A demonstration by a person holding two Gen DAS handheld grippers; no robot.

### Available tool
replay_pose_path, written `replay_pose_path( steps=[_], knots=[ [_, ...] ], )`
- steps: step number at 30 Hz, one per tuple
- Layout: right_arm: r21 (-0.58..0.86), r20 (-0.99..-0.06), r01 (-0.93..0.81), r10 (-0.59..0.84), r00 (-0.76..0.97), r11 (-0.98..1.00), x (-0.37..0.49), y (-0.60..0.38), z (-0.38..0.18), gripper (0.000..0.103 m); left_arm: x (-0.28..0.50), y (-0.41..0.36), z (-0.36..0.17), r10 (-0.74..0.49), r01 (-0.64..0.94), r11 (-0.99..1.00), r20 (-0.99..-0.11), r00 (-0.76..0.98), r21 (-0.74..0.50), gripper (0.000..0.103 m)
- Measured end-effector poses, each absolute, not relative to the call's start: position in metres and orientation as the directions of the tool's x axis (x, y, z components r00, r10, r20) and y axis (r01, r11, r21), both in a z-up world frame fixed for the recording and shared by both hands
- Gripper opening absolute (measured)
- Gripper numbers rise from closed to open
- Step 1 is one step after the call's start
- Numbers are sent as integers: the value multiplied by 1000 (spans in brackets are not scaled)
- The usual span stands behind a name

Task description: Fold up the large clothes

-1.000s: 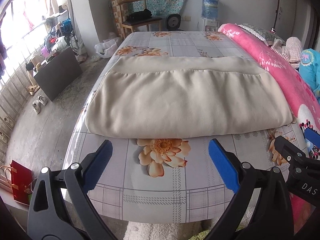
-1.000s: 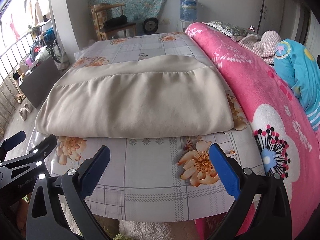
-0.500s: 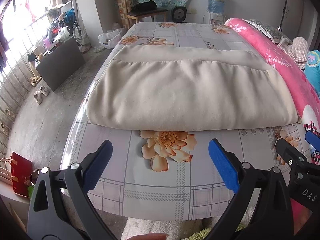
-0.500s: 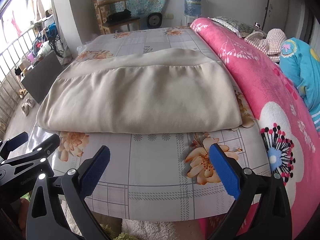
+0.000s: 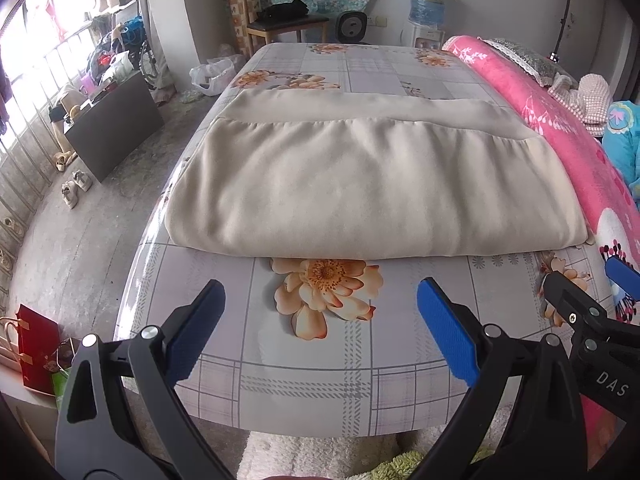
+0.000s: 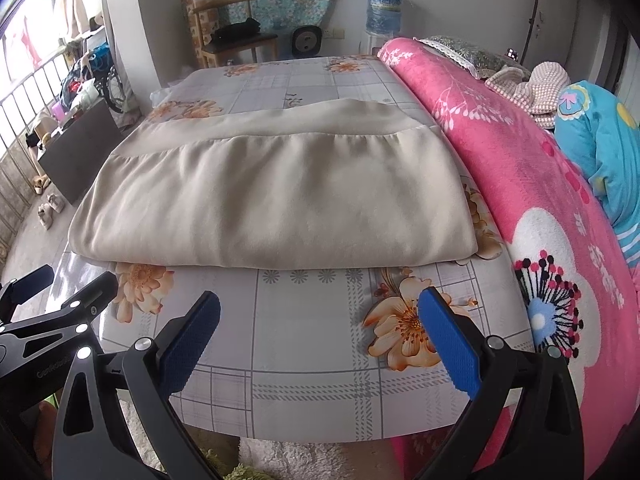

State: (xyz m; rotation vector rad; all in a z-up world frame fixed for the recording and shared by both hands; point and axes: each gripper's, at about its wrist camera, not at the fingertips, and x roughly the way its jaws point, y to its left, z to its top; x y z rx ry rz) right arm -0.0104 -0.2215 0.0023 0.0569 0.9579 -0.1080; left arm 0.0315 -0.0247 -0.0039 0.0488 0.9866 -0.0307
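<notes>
A beige garment (image 5: 368, 184) lies folded into a wide flat rectangle across the flowered bed sheet (image 5: 312, 376), its folded edge toward me. The same beige garment (image 6: 280, 196) fills the middle of the right wrist view. My left gripper (image 5: 320, 304) hovers open over the sheet just short of the garment's near edge, holding nothing. My right gripper (image 6: 320, 316) is open too, empty, near the garment's right front part. Each gripper shows at the edge of the other's view.
A rolled pink flowered blanket (image 6: 540, 184) runs along the bed's right side, with a blue garment (image 6: 600, 140) beyond it. Left of the bed is bare floor with a dark box (image 5: 116, 124), shoes (image 5: 74, 188) and a red bag (image 5: 36, 352). A chair (image 5: 280, 20) stands behind the bed.
Both grippers have risen and drawn back slightly, so the garment sits higher and farther in both views. Both stayed open. The garment has not moved.
</notes>
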Motion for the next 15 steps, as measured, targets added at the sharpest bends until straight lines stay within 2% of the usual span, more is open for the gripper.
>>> replay_pose_path(
  steps=[15],
  knots=[
    [-17, -820, 105, -74, 568, 994, -10, -218, 2, 97, 32, -24, -3, -25, 56, 998, -839, 543, 6, 93]
  ],
)
